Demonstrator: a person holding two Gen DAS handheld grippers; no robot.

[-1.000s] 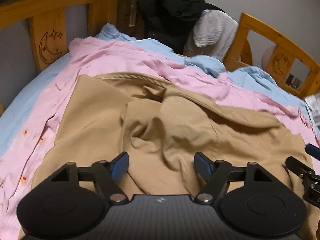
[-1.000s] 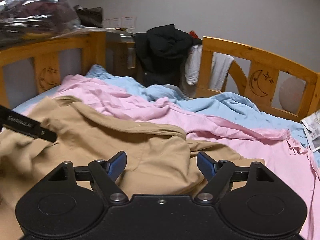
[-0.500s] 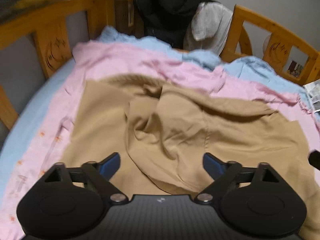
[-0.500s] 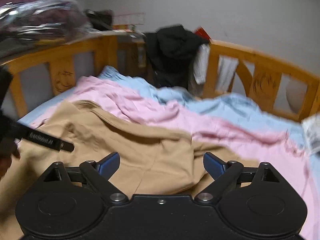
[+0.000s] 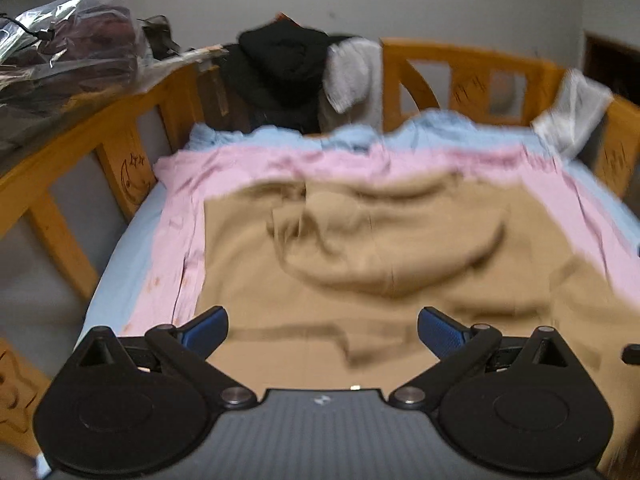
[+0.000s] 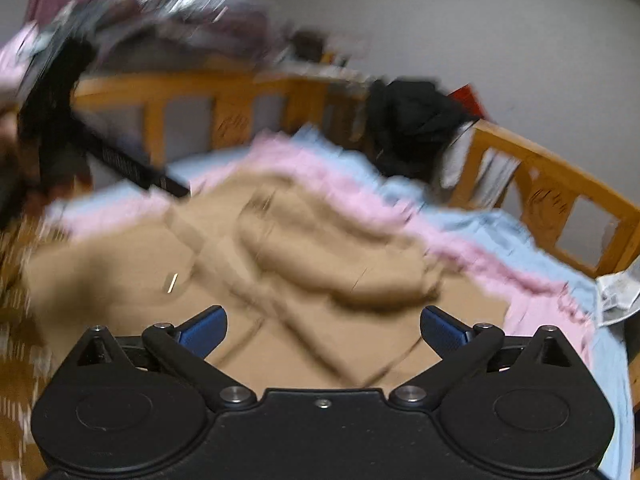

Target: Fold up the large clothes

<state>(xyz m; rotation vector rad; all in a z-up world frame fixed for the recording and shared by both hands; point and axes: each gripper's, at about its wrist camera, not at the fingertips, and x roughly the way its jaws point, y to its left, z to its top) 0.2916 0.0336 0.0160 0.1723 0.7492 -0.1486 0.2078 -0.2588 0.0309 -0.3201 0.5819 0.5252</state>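
A large tan garment (image 5: 360,264) lies spread and rumpled on a pink sheet (image 5: 176,216) on the bed; it also shows in the right wrist view (image 6: 304,264). My left gripper (image 5: 322,330) is open and empty, held above the garment's near edge. My right gripper (image 6: 323,330) is open and empty, also above the garment. The left gripper's black body (image 6: 60,120) shows blurred at the far left of the right wrist view. Both views are motion-blurred.
A wooden bed rail (image 5: 472,68) surrounds the bed. Black and white clothes (image 5: 288,68) hang over the far rail. A blue sheet (image 5: 440,128) lies under the pink one. Plastic-wrapped bundles (image 5: 68,52) sit at the left. A paper (image 6: 618,292) lies at the right.
Both grippers have pulled back and risen, so more of the bed is in view. Their jaws have opened wider. The garment lies flatter than a second ago.
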